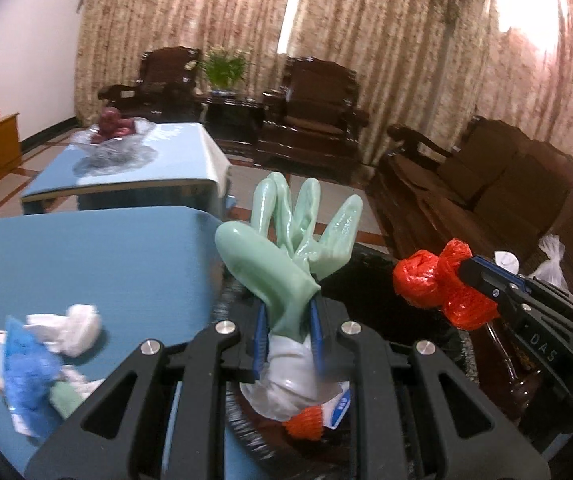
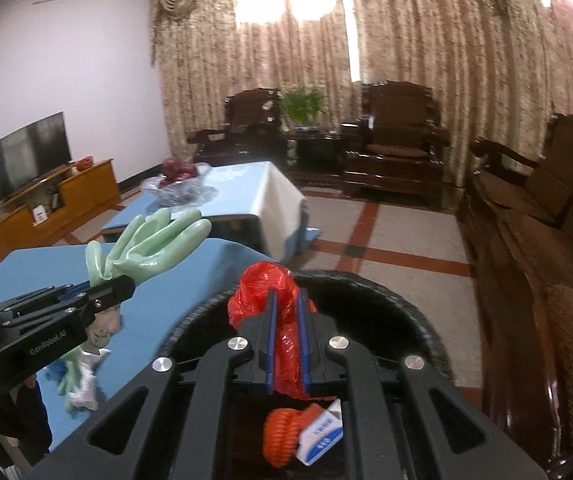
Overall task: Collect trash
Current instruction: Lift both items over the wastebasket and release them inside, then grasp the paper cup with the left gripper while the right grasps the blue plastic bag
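The left gripper (image 1: pixel 286 336) is clamped on a green glove (image 1: pixel 282 256), whose fingers point toward 12 o'clock. The right gripper (image 2: pixel 286 344) is clamped on a red bag (image 2: pixel 270 292). Both items hang over the black bin (image 2: pixel 406 300), which stands just beside the blue tabletop (image 1: pixel 86 256). Inside the bin lie an orange net (image 2: pixel 282 432) and a white-blue carton (image 2: pixel 322 436). More trash (image 1: pixel 42 360) lies on the tabletop at 9 o'clock from the left gripper.
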The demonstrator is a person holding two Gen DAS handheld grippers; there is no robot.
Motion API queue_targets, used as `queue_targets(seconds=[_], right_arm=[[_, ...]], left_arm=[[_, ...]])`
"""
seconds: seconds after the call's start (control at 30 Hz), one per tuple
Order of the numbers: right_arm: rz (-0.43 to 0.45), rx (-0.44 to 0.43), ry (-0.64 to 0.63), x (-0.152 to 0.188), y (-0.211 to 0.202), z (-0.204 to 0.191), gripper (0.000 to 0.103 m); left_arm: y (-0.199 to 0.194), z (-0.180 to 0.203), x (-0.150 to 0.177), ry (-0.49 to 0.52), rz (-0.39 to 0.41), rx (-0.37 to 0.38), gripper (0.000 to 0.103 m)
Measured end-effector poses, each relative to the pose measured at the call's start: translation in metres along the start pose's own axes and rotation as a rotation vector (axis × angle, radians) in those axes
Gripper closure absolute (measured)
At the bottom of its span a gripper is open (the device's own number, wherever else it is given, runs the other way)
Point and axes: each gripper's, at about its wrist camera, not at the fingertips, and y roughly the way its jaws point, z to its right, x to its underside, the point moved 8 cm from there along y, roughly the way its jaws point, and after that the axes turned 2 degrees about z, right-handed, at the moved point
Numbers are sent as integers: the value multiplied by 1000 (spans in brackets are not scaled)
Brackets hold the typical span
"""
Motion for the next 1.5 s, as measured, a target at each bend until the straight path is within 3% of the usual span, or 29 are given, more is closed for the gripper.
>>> queue_targets(seconds=[0.27, 0.37, 0.43, 0.5, 0.53, 0.6, 0.7, 0.93, 1.2, 1.5], right_arm=[[-39, 43, 23, 19, 16, 35, 92], [-48, 63, 31, 26, 19, 43, 86], [-48, 79, 39, 28, 19, 48, 73], [-40, 99, 49, 29, 17, 53, 49], [-37, 111, 55, 30, 16, 55, 43], [-23, 132, 68, 30, 12, 59, 20], [10, 148, 84, 28, 2, 59, 6], [48, 141, 50, 20, -12, 26, 6], [54, 2, 16, 20, -14, -58, 6], [14, -157, -44, 39, -4, -161, 6]], left_arm=[[35, 25, 17, 38, -45, 50, 83], [43, 27, 21, 31, -67, 68, 66], [43, 25, 20, 23, -56, 80, 51], [40, 27, 18, 24, -44, 91, 38], [38, 27, 16, 23, -38, 94, 33], [32, 25, 12, 25, -20, 92, 29], [22, 19, 5, 21, 2, 72, 23], [-28, -27, -5, 4, 75, -38, 14], [-97, -103, 9, -21, 114, -219, 13], [-162, -189, 35, -52, 105, -401, 13]])
